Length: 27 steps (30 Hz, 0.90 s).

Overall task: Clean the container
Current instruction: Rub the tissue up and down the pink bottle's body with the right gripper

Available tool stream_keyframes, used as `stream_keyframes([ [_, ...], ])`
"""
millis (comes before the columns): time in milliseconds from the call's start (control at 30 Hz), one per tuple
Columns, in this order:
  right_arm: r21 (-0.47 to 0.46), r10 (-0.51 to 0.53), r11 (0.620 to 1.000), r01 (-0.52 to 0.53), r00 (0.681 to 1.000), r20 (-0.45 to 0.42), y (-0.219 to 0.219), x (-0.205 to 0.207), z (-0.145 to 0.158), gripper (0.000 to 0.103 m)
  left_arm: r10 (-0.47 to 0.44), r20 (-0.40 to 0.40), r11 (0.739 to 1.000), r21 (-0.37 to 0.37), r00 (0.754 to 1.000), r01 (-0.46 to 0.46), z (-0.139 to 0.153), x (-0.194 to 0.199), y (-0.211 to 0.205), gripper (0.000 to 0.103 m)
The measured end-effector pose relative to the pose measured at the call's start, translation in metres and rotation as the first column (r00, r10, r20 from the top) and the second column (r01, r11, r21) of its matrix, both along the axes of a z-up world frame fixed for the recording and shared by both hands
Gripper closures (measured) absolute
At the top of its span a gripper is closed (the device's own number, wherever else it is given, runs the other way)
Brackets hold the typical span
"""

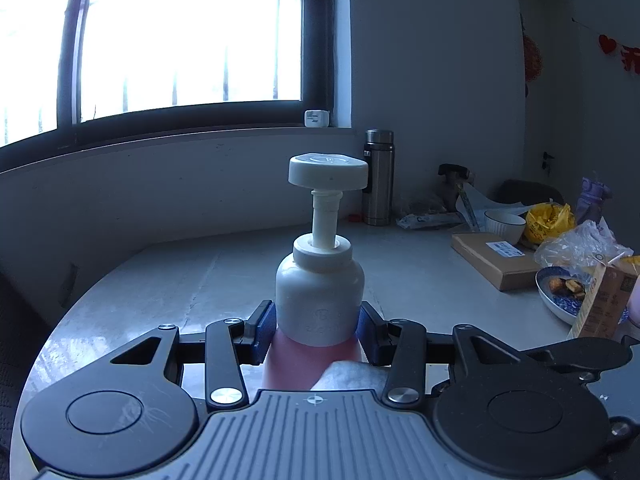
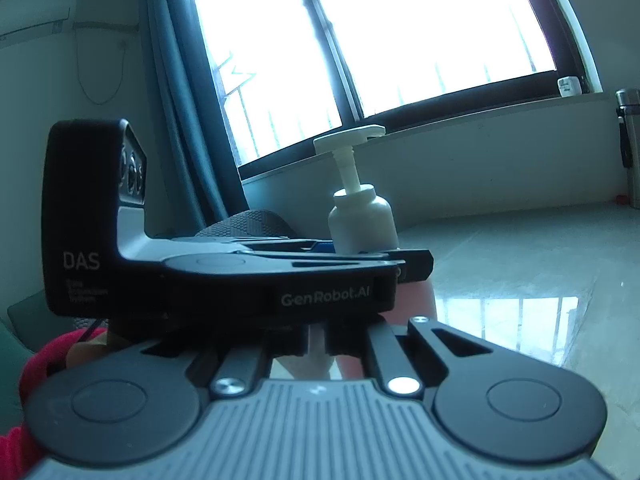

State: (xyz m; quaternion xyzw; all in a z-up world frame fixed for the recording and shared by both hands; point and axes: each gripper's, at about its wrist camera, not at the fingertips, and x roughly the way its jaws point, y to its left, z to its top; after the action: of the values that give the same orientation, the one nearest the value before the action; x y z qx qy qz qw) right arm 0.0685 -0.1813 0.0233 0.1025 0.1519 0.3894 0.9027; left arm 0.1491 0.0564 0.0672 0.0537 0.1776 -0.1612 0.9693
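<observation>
Two grippers are being held over the desk (image 1: 168,280): the left gripper (image 1: 316,332) is clamping the pump bottle (image 1: 320,300) at twelve o'clock; the right gripper (image 2: 316,344), its jaws closed, is pinching something white.

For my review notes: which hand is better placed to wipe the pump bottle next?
Right, probably. The left gripper already clamps the pump bottle upright, so it steadies; the right gripper is shut, seemingly on a white cloth at the bottle's base.

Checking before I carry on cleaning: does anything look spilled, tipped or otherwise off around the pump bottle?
Nothing stands out. The pump bottle stands upright between the blue pads of the left hand-held gripper, its pump head raised. No spill shows on the table around it. The clutter at the right, including a plate of food, is untidy but not tipped.
</observation>
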Motion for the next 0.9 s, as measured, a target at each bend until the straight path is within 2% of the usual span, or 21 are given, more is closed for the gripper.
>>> stream_keyframes([
  [67, -0.010, 0.007, 1.000, -0.008, 1.000, -0.010, 0.005, -0.009, -0.003, 0.097, 0.004, -0.001, 1.000, -0.003, 1.000, -0.004, 0.000, 0.001, 0.001, 0.056],
  [233, -0.078, 0.020, 0.997, -0.024, 0.999, -0.041, 0.012, -0.001, -0.008, 0.097, 0.005, -0.003, 1.000, -0.006, 1.000, -0.005, -0.001, 0.000, 0.002, 0.056],
  [400, -0.135, 0.021, 0.990, -0.038, 0.992, -0.125, 0.033, 0.018, -0.019, 0.096, 0.000, -0.003, 1.000, -0.007, 1.000, 0.000, 0.000, 0.001, 0.003, 0.056],
  [667, -0.227, 0.000, 0.973, -0.047, 0.980, -0.200, 0.059, 0.041, -0.031, 0.096, -0.001, -0.005, 1.000, -0.012, 1.000, 0.001, -0.001, 0.000, 0.004, 0.056],
  [800, -0.248, -0.008, 0.968, -0.046, 0.977, -0.215, 0.070, 0.051, -0.031, 0.096, 0.000, -0.006, 1.000, -0.013, 1.000, 0.000, -0.001, 0.000, 0.005, 0.056],
  [900, -0.226, -0.006, 0.973, -0.038, 0.982, -0.190, 0.069, 0.049, -0.022, 0.096, 0.000, -0.006, 1.000, -0.012, 1.000, 0.000, -0.001, 0.000, 0.004, 0.056],
])
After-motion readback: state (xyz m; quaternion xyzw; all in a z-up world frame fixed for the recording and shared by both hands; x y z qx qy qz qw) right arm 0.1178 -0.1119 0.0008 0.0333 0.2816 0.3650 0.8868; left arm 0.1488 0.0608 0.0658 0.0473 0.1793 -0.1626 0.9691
